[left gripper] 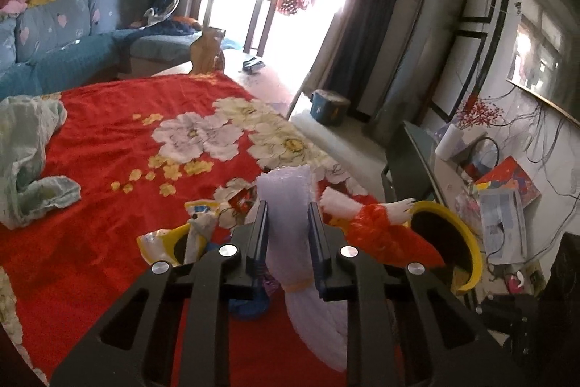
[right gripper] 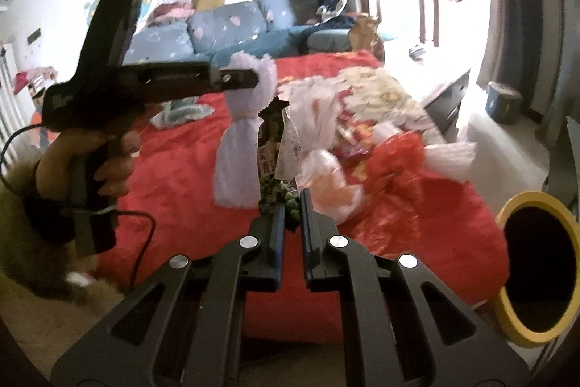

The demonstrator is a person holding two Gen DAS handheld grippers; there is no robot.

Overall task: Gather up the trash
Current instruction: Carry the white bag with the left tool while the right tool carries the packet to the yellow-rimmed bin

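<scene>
While blurred, snack wrapper (right gripper: 270, 165) print unreadable

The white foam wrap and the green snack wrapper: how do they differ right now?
The white foam wrap is pale, soft and bulky, cinched by a band; the green snack wrapper is thin, printed and crinkly. The left gripper clamps the foam wrap; the right gripper pinches the snack wrapper by its lower end. Both are held up above the red blanket, near the yellow-rimmed bin.
</scene>
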